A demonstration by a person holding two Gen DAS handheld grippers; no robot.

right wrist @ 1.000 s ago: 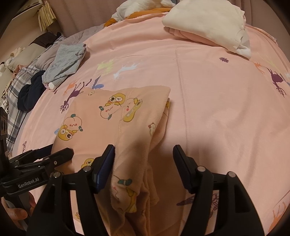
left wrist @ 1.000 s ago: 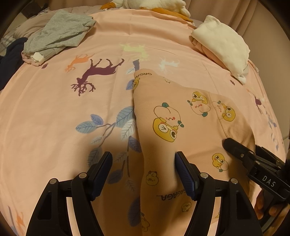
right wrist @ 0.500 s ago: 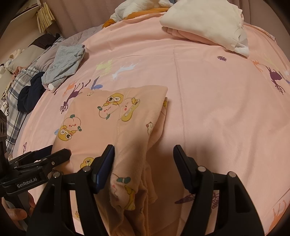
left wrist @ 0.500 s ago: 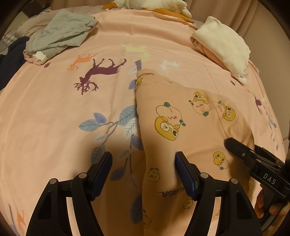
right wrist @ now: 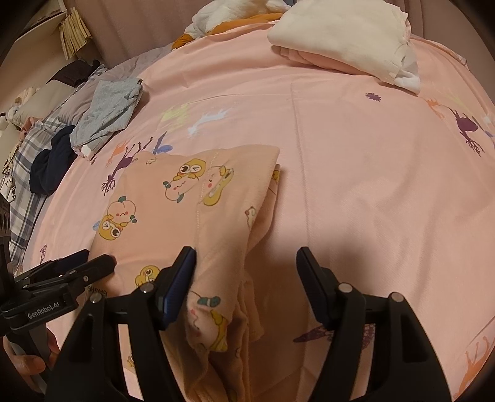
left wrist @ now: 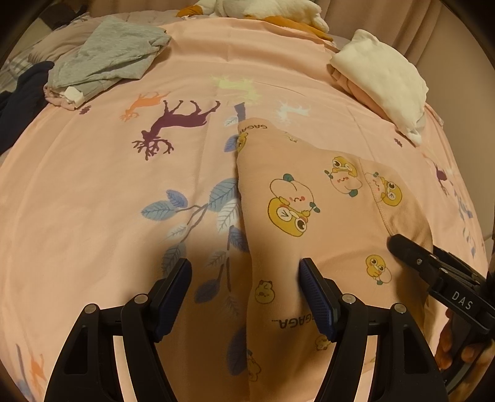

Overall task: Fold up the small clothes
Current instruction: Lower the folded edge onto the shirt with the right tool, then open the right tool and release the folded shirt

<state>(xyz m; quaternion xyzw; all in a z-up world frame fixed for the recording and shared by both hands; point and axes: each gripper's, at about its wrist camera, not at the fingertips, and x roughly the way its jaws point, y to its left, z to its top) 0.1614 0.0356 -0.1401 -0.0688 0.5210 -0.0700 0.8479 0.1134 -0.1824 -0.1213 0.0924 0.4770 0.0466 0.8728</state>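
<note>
A small peach garment with cartoon prints (left wrist: 309, 198) lies folded lengthwise on the pink bedsheet; it also shows in the right wrist view (right wrist: 198, 210). My left gripper (left wrist: 246, 283) is open, its jaws straddling the garment's left folded edge near its lower part. My right gripper (right wrist: 246, 269) is open over the garment's bunched right edge, its left pad (right wrist: 181, 278) touching the cloth. Each gripper shows at the edge of the other's view: the right one in the left wrist view (left wrist: 433, 272), the left one in the right wrist view (right wrist: 65, 278).
A grey garment (left wrist: 105, 58) and a dark one (left wrist: 21, 99) lie at the far left. A folded cream and pink stack (left wrist: 383, 77) sits at the far right. A plush toy (left wrist: 266, 9) lies at the bed's head.
Both grippers stay open and nearly still. The views have shifted slightly, with the garment lying much as before.
</note>
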